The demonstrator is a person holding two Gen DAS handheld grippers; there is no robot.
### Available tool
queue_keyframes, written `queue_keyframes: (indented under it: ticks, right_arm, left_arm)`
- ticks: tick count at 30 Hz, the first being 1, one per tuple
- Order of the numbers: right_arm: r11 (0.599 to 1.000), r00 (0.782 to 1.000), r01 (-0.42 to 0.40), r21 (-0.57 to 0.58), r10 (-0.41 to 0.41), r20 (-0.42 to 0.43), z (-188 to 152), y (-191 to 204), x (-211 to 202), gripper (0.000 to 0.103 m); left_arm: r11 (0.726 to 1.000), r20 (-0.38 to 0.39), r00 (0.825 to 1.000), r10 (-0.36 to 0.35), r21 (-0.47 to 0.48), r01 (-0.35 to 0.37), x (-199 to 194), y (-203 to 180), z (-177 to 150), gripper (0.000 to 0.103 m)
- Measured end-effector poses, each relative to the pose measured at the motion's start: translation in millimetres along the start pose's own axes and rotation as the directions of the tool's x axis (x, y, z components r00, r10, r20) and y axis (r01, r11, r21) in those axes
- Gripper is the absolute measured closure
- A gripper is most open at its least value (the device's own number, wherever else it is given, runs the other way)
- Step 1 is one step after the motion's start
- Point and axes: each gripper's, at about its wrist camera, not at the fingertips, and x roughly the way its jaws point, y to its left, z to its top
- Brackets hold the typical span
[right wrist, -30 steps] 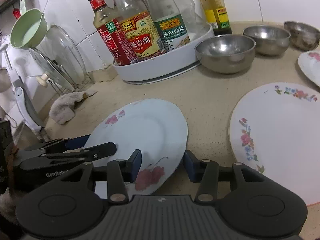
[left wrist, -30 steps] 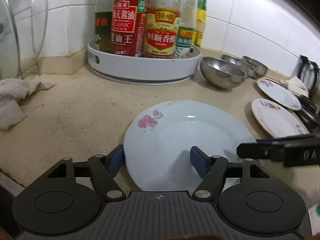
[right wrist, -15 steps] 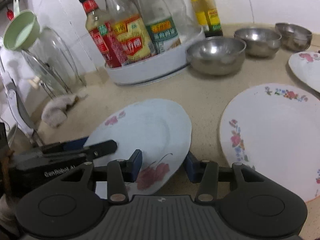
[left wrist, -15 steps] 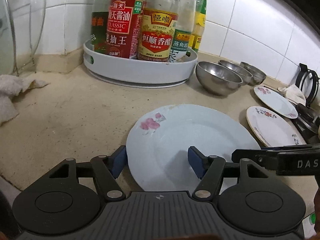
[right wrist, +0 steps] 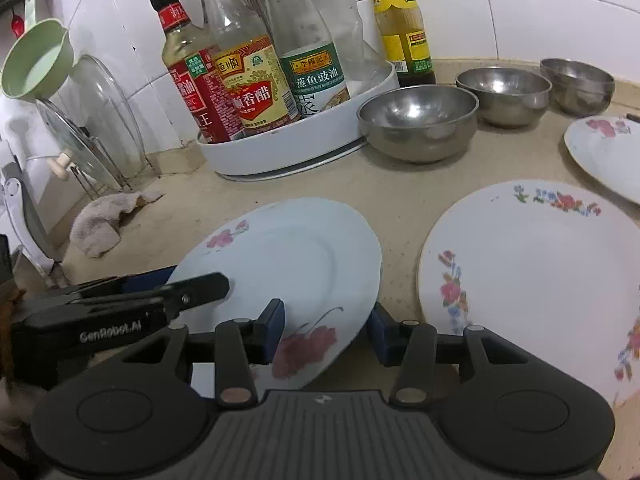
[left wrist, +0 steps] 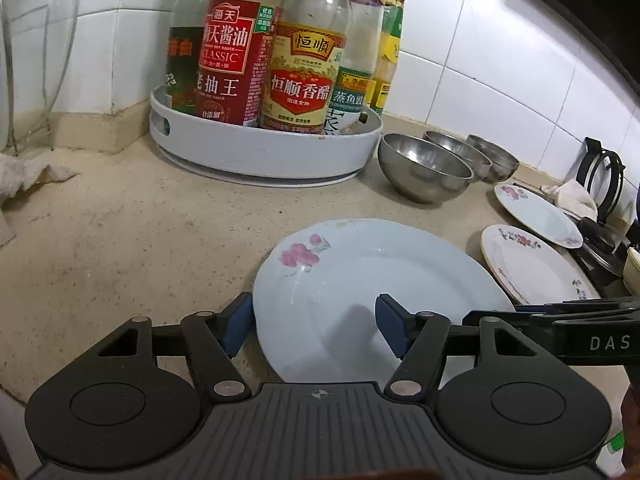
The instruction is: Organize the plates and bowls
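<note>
A pale blue plate [left wrist: 360,264] with pink flowers lies low over the beige counter between both grippers. My left gripper [left wrist: 314,326] is shut on its left rim, one blue pad against the outer edge and the other inside the well. My right gripper [right wrist: 326,330] is shut on the right rim of the blue plate [right wrist: 296,256] in the same way. A white flowered plate [right wrist: 540,280] lies just right of it, with another plate [right wrist: 604,152] beyond. Three steel bowls [right wrist: 416,124] stand in a row behind them.
A white turntable tray [left wrist: 260,152] of sauce bottles stands in the back corner against the tiled wall. A crumpled cloth [right wrist: 100,232] and a rack of glass lids [right wrist: 100,120] are at the left. A stove grate [left wrist: 600,184] is at the far right.
The blue plate has kept its place between both grippers while the counter slid left behind it, so its gap to the white flowered plate has shrunk. The left jaws narrowed slightly.
</note>
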Motion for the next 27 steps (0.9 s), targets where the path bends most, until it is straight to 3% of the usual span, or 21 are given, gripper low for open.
queue_keyframes:
  ticks: [10, 13, 18, 27]
  right_arm:
    - [1.000, 0.998, -0.018, 0.001, 0.018, 0.052, -2, 1, -19, 0.060]
    - [1.000, 1.000, 0.003, -0.002, -0.003, 0.030, -1, 2, -16, 0.060]
    - [0.994, 1.000, -0.025, 0.104, 0.026, -0.003, -3, -15, -10, 0.062]
    - [0.998, 0.997, -0.052, 0.028, 0.051, 0.054, 0, -3, -22, 0.063]
  left_arm:
    - [0.999, 0.013, 0.999, -0.044, -0.023, 0.045, -6, -5, 0, 0.032]
    - [0.999, -0.002, 0.999, -0.046, 0.001, 0.046, -2, -9, -4, 0.033]
    - [0.998, -0.004, 0.998, -0.064, -0.003, 0.064, 2, -8, -3, 0.033]
    - [0.995, 0.000, 0.996, -0.090, -0.049, 0.090, 2, -8, 2, 0.033]
